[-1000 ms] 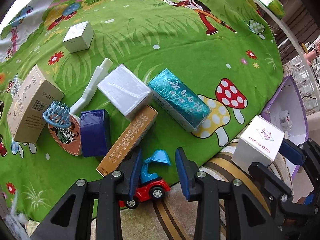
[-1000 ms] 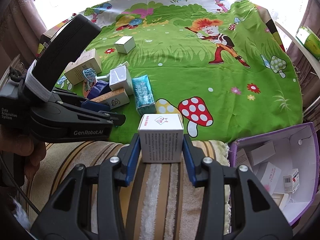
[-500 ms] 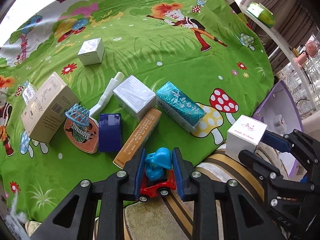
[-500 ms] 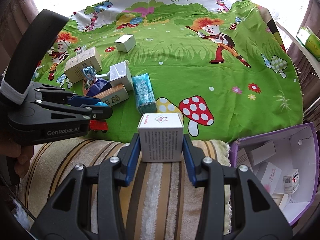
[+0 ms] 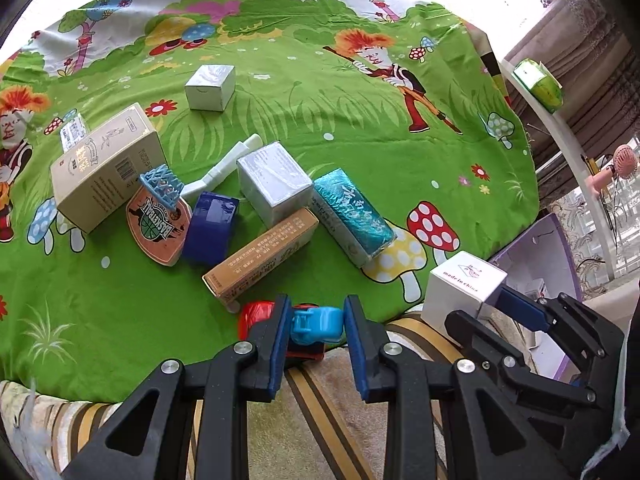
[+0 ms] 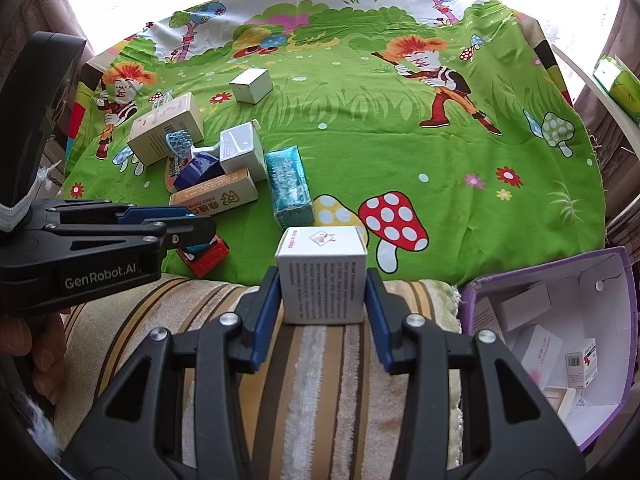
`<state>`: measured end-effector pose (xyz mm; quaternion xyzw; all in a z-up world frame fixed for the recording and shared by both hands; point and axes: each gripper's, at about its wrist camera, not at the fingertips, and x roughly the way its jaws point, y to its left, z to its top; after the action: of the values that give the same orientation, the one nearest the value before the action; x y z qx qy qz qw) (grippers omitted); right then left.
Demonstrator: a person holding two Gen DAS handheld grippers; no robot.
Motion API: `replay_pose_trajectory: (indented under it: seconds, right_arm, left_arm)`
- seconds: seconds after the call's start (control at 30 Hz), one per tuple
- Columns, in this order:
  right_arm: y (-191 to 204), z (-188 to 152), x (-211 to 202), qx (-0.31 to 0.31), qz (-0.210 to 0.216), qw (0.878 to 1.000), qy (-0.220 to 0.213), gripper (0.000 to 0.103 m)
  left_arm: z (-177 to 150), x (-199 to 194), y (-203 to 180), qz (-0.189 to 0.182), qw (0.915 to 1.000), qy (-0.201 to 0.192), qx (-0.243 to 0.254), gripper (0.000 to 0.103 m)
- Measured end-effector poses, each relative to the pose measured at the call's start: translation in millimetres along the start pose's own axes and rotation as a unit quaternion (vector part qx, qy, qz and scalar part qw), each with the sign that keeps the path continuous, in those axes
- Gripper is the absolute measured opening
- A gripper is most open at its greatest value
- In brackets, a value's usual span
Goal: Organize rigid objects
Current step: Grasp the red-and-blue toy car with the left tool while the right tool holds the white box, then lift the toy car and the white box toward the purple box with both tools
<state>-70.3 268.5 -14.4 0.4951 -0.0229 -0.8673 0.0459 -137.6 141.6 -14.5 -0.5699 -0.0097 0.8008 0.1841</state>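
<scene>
My left gripper (image 5: 317, 312) is shut on a small toy car (image 5: 320, 320), its pads pressing on the blue cab. The red body (image 5: 252, 314) hangs tilted just over the front edge of the green cloth. From the right wrist view the left gripper (image 6: 200, 236) comes in from the left with the toy car (image 6: 208, 258) under its tips. My right gripper (image 6: 322, 276) is shut on a white cube box (image 6: 322, 280) and holds it over the striped cushion. That white cube box (image 5: 460, 288) also shows at the right of the left wrist view.
On the green cartoon cloth (image 5: 360, 128) lie a tan box (image 5: 104, 168), two white boxes (image 5: 272, 178) (image 5: 210, 88), a teal box (image 5: 352, 216), an orange box (image 5: 260, 258), a blue box (image 5: 210, 228) and a basketball-hoop toy (image 5: 160, 216). A purple-edged bin (image 6: 560, 344) at the right holds several small boxes.
The left gripper's jaws have closed on the toy car's cab, then it rose and rolled, so the car has tipped. The right gripper and its white box have not moved.
</scene>
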Motion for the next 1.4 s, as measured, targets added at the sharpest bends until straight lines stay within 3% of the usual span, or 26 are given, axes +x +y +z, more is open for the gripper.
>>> replay_pose_trajectory:
  seconds: [0.43, 0.57, 0.8, 0.93, 1.1, 1.2, 1.4]
  right_arm:
    - [-0.2, -0.8, 2.5, 0.001, 0.003, 1.0, 0.003, 0.046]
    - [0.0, -1.0, 3.1, 0.0, 0.004, 1.0, 0.002, 0.046]
    - [-0.4, -0.6, 3.6, -0.002, 0.006, 1.0, 0.001, 0.046]
    - [1.2, -0.8, 4.0, -0.004, 0.007, 1.0, 0.001, 0.046]
    - [-0.7, -1.0, 3.8, -0.001, 0.011, 1.0, 0.001, 0.046]
    - [-0.7, -1.0, 3.8, -0.002, 0.012, 1.0, 0.0, 0.046]
    - [-0.5, -1.0, 3.8, -0.001, 0.015, 1.0, 0.0, 0.046]
  left_arm:
    - [-4.6, -11.3, 19.0, -0.055, 0.9955, 0.005, -0.077, 0.029]
    - [-7.7, -7.6, 24.4, -0.096, 0.9843, 0.025, -0.145, 0.029]
    - [-15.8, -0.8, 34.4, -0.074, 0.9708, 0.042, -0.224, 0.029]
    - [-14.7, 7.3, 38.3, -0.071, 0.959, 0.054, -0.269, 0.029]
    - [-12.1, 6.7, 30.7, -0.044, 0.9604, 0.049, -0.271, 0.029]
    - [-12.1, 5.7, 27.0, -0.028, 0.9687, 0.048, -0.242, 0.022]
    - [-16.3, -2.0, 24.6, -0.034, 0.9794, 0.045, -0.194, 0.017]
